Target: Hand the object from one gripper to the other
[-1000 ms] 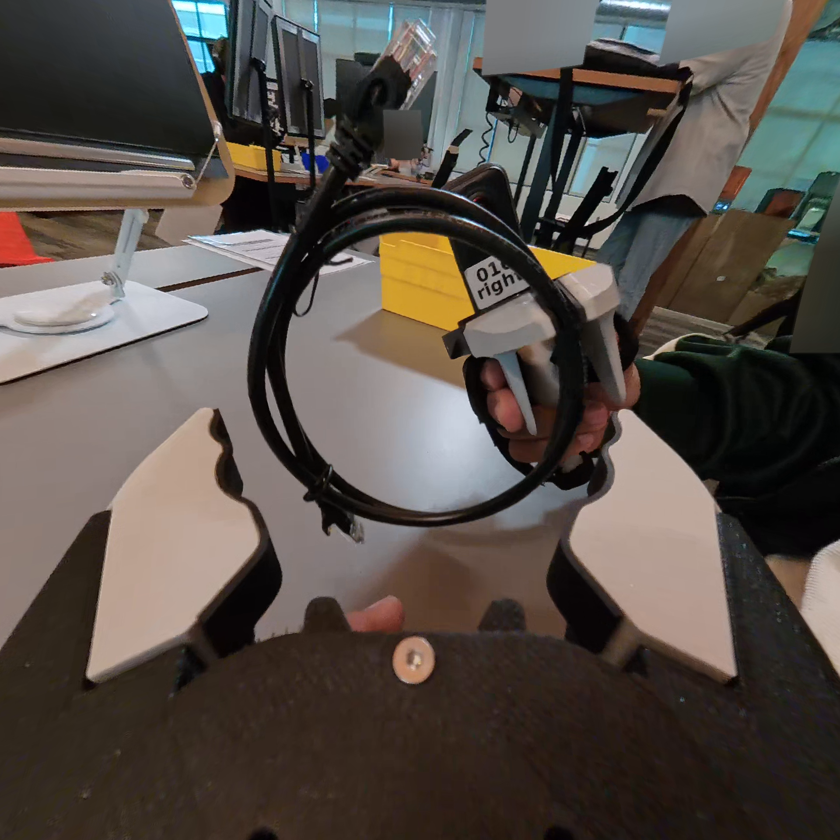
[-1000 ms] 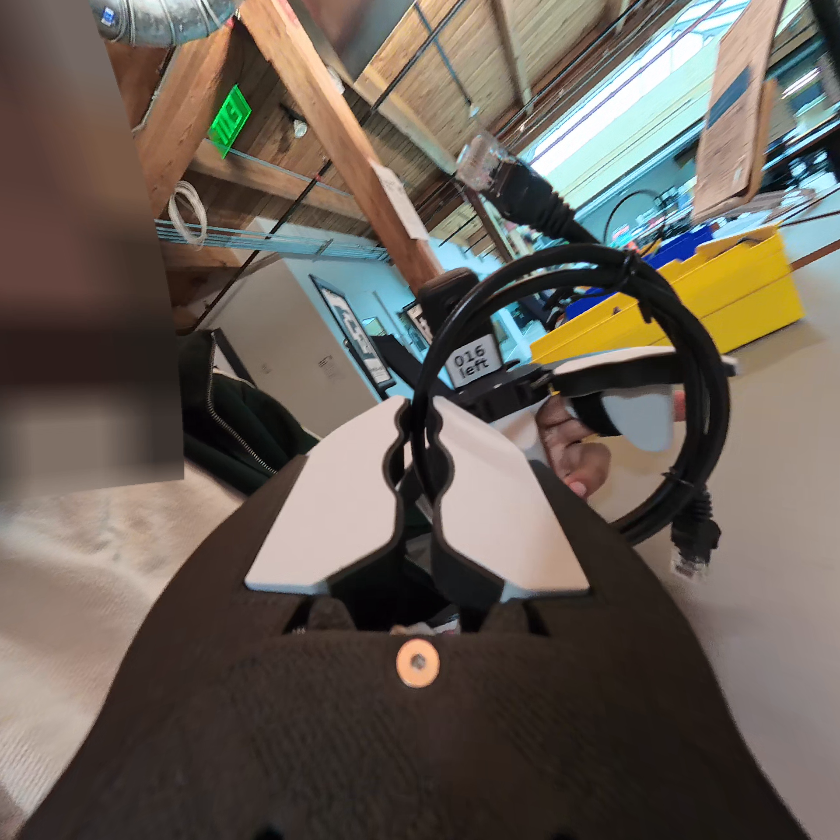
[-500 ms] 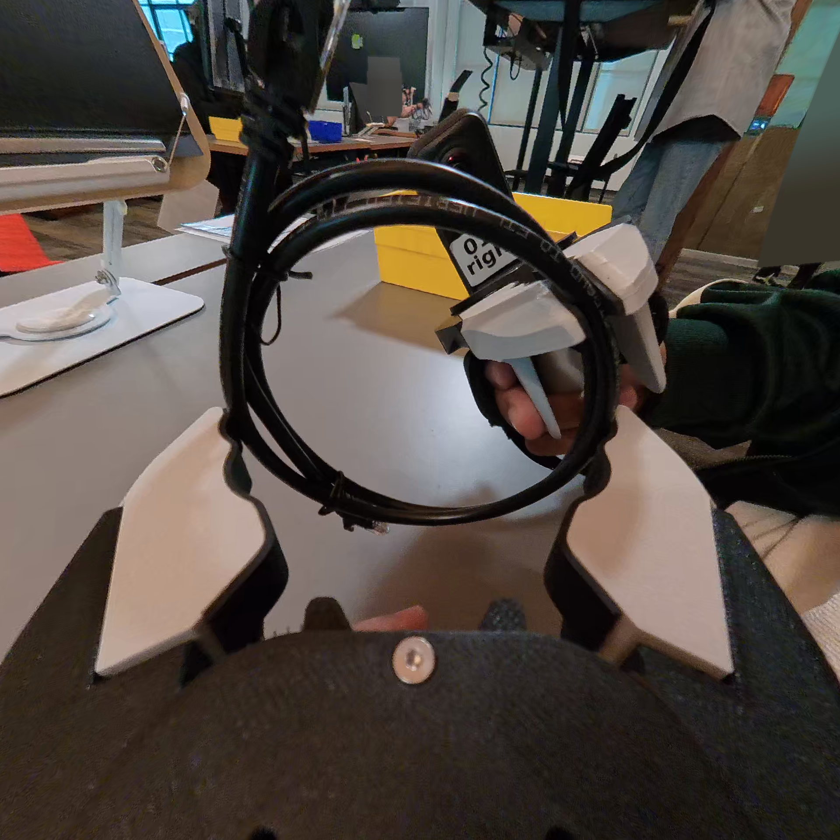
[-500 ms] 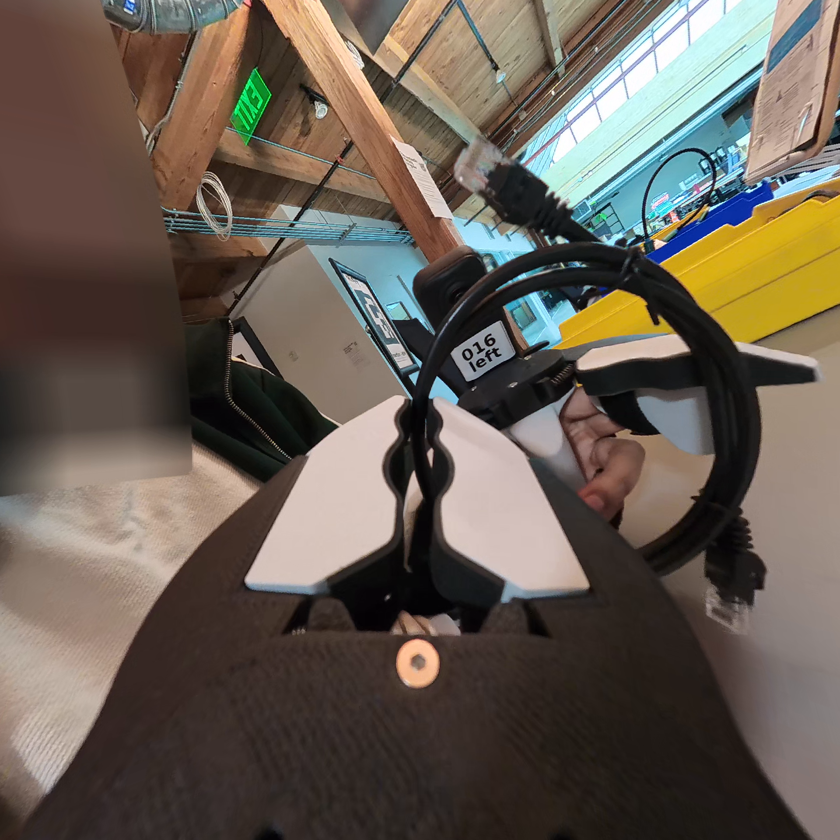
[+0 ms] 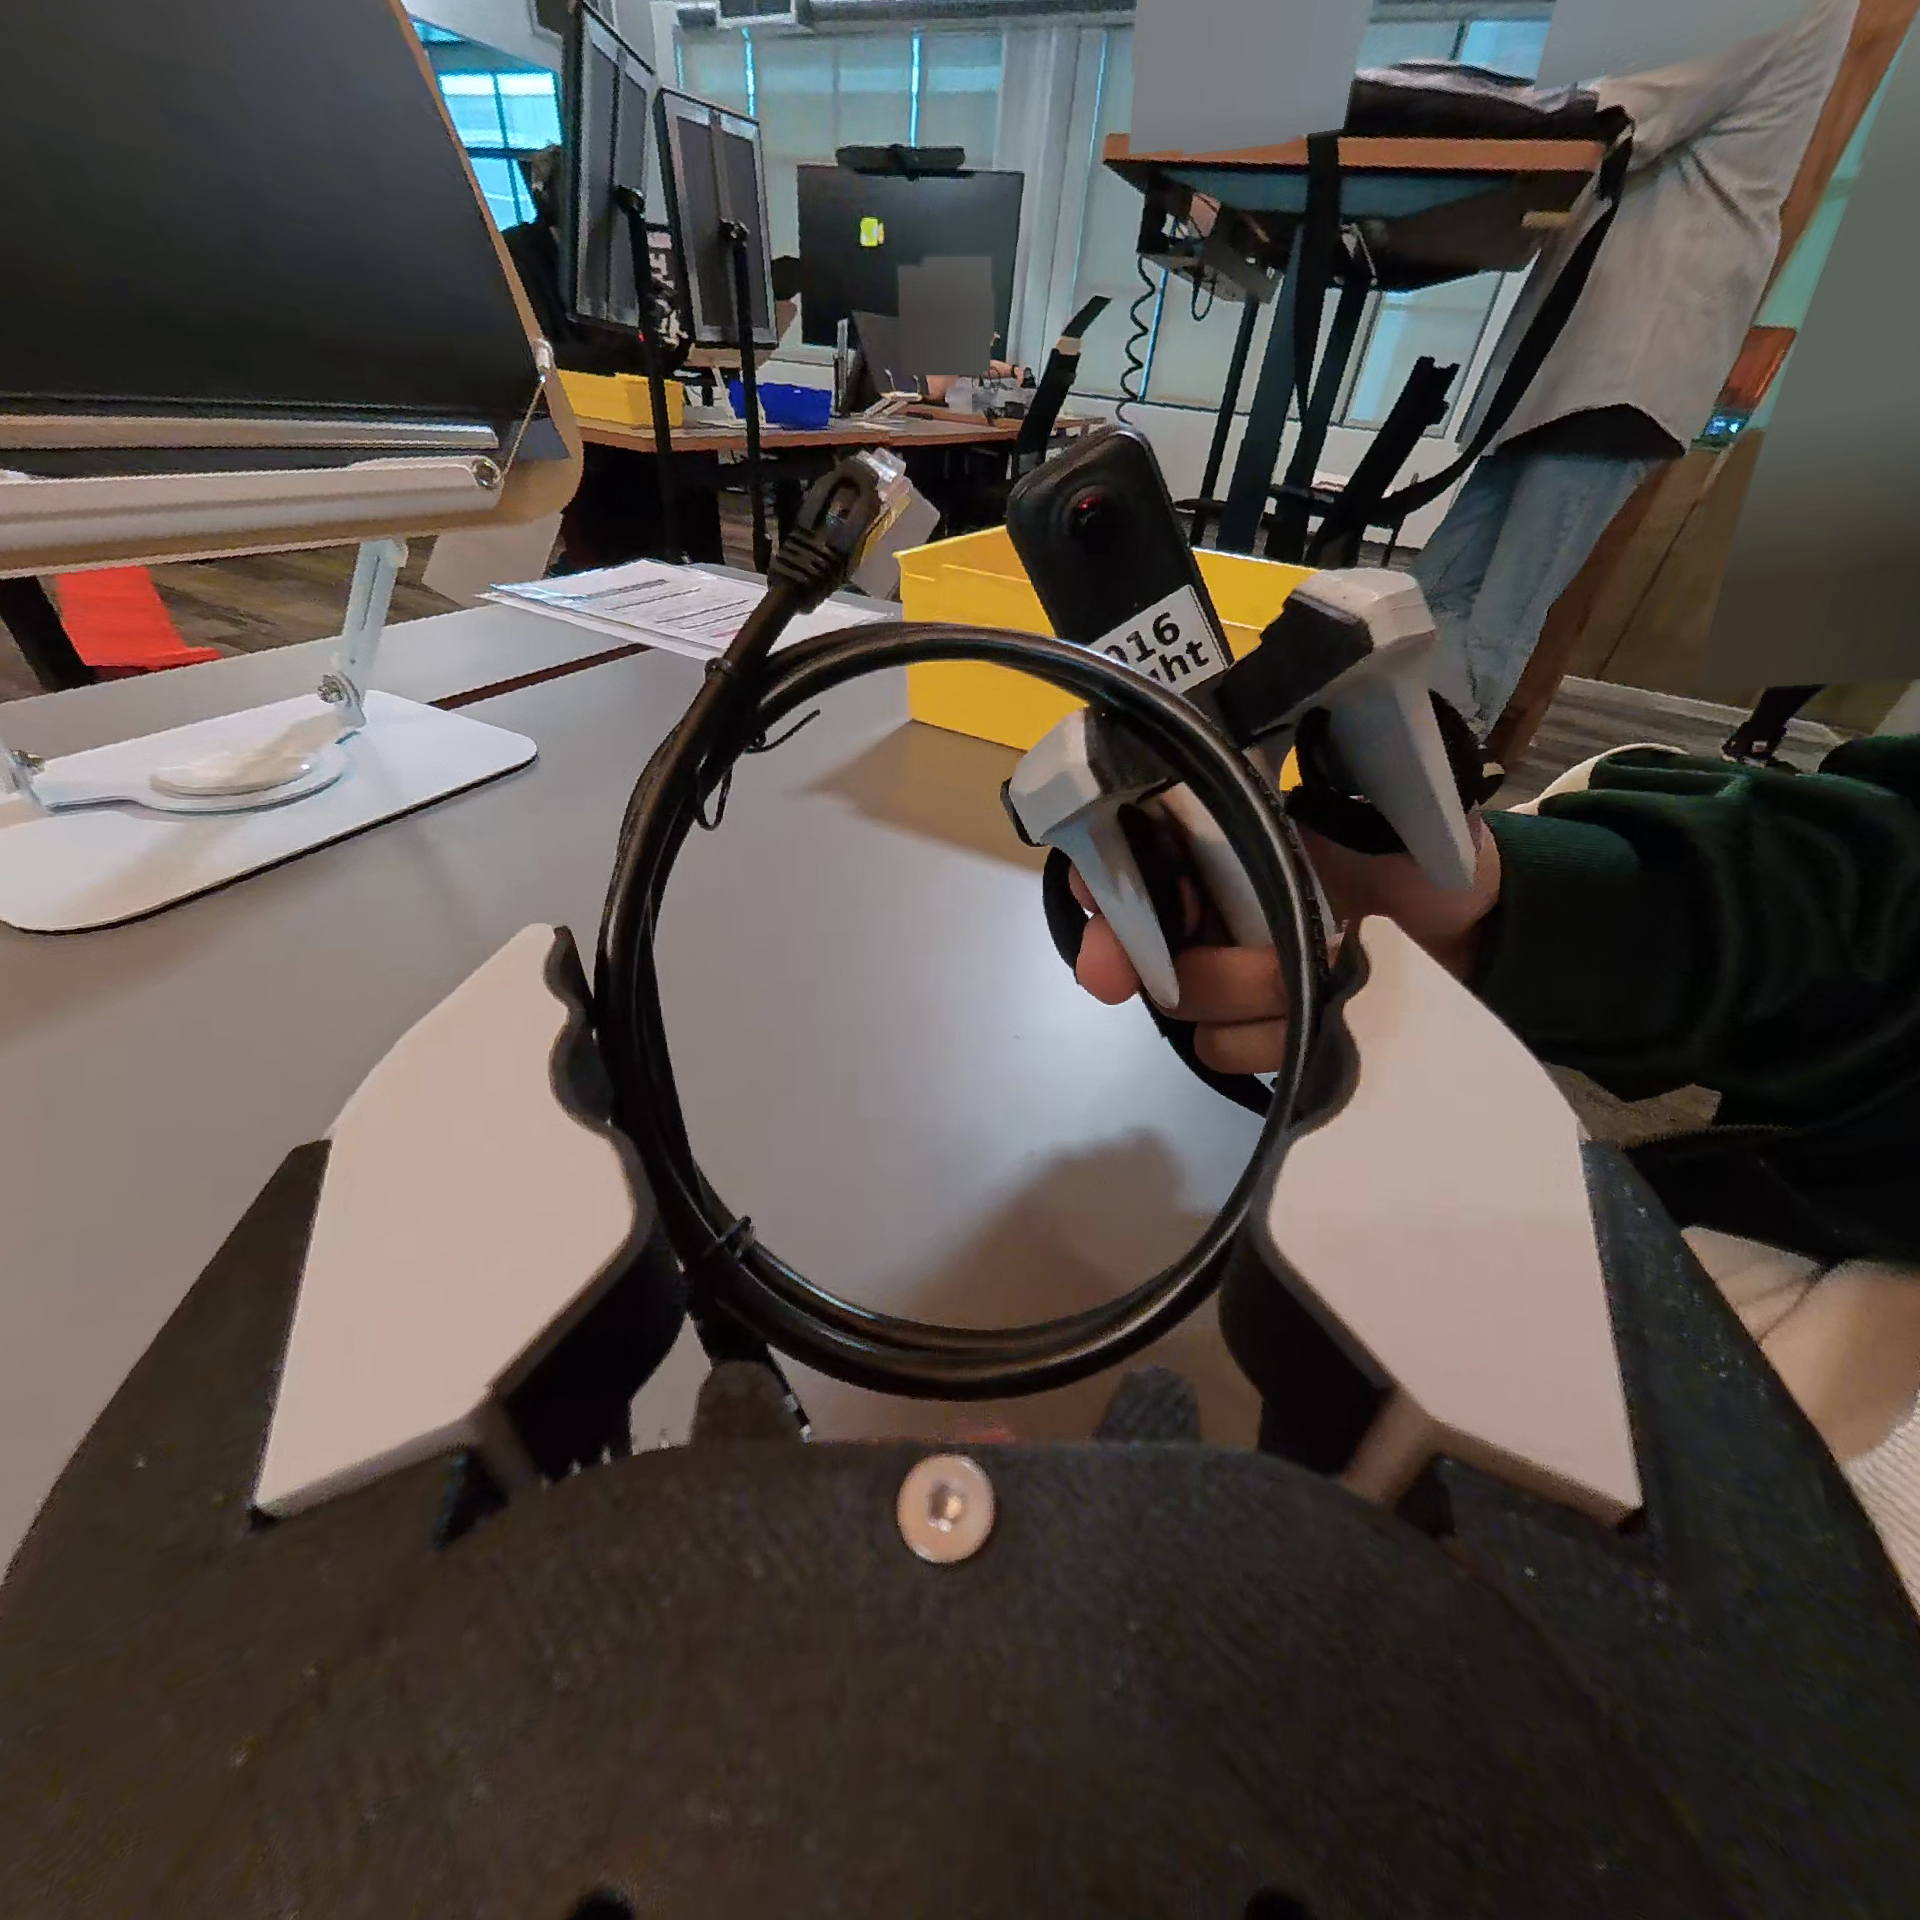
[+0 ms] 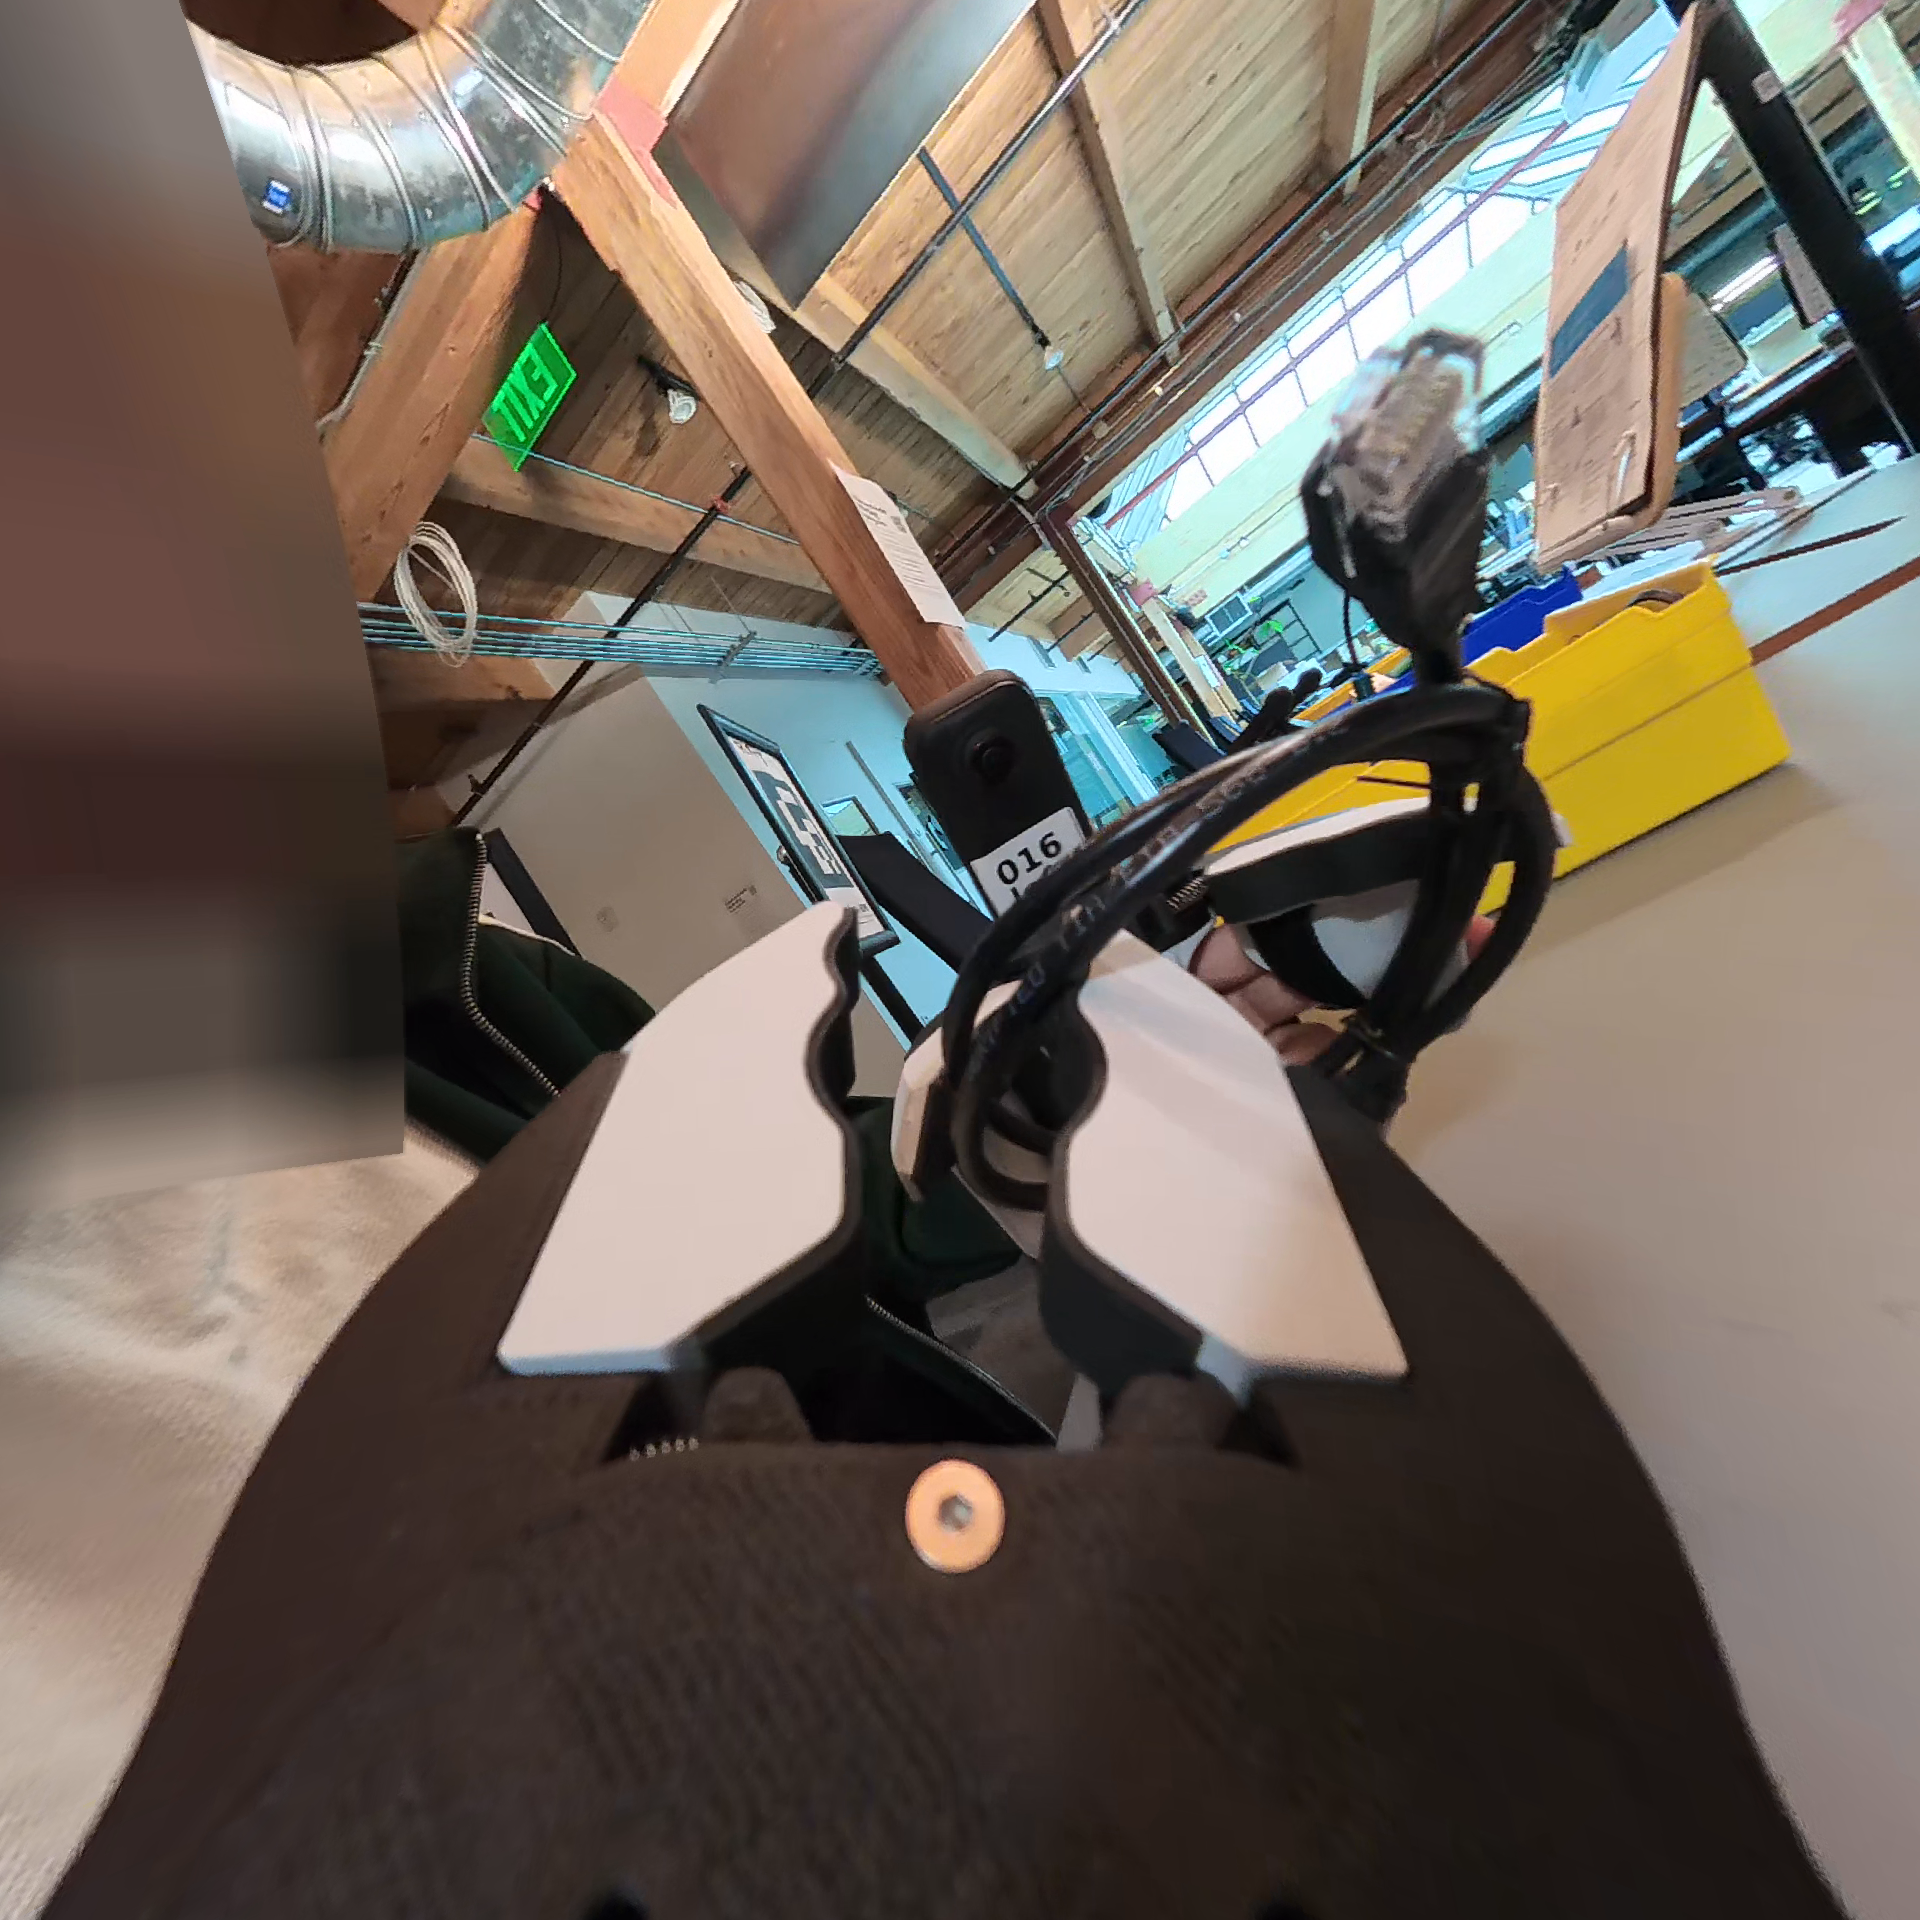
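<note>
A black network cable tied into a round coil [image 5: 935, 1340] hangs upright between my left gripper's [image 5: 956, 956] white fingers. Both left pads press on the coil's opposite sides, so the left gripper is shut on it across its width. One clear plug sticks up at the top [image 5: 847, 509]. My right gripper [image 5: 1236, 790] faces me at the coil's upper right, held by a hand in a dark green sleeve. In the right wrist view the right gripper [image 6: 977, 966] is open. The cable [image 6: 1496, 831] lies against its right finger [image 6: 1195, 1091], with a gap to the left one.
A grey table [image 5: 883, 1039] lies below. A yellow bin [image 5: 966, 665] stands behind the coil. A monitor's white stand base [image 5: 260, 790] is at the left, with papers [image 5: 665, 603] beyond. A person [image 5: 1621, 312] stands by a desk at the back right.
The right gripper's jaws, shut on the cable before, have opened off it. The left gripper's jaws have closed in until both pads press the coil's sides, and the coil now sits deeper between them.
</note>
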Demonstrator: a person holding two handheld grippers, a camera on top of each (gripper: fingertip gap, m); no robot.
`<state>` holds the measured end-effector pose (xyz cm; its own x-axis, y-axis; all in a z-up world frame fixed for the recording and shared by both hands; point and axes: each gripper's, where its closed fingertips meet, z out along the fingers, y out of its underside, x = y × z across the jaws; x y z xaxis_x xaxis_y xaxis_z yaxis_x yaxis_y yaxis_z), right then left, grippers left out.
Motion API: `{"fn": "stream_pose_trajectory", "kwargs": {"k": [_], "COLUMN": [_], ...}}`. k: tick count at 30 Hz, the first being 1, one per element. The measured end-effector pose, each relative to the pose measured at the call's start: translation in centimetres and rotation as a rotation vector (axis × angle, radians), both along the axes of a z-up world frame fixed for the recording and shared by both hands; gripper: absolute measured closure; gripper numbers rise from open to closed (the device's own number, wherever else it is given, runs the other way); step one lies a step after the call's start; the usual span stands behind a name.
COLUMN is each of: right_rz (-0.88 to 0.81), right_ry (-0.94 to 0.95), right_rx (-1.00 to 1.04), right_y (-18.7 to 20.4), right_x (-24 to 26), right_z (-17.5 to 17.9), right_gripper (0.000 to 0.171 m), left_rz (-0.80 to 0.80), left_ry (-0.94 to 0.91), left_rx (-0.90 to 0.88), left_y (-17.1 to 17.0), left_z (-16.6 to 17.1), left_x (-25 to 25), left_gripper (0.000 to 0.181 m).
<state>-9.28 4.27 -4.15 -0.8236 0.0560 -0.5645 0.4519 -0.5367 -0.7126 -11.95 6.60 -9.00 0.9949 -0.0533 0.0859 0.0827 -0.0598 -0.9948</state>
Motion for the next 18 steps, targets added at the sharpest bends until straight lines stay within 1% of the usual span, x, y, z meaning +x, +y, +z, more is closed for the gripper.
{"fn": "stream_pose_trajectory", "kwargs": {"k": [5,8,12,18], "right_rz": [-0.027,-0.053,-0.108,-0.311], "right_ry": [-0.025,-0.076,-0.152,-0.227], "right_rx": [0.006,-0.001,-0.010,0.111], "right_y": [0.5,1.1,2.4,5.4], "right_x": [-0.5,-1.2,-2.4,-4.5], "right_z": [-0.3,-1.0,-1.8,-3.9], "right_gripper": [0.136,0.132,0.128,0.125], "left_rz": [0.022,0.056,0.133,0.210], "left_ry": [0.052,0.105,0.249,0.509], "left_rx": [-0.006,-0.008,-0.056,-0.196], "left_y": [-0.1,-0.2,-0.4,-0.1], "left_z": [0.0,0.2,-0.1,-1.9], "left_x": [-0.1,-0.4,-1.1,-1.6], "left_gripper": [0.052,0.052,0.052,0.052]}}
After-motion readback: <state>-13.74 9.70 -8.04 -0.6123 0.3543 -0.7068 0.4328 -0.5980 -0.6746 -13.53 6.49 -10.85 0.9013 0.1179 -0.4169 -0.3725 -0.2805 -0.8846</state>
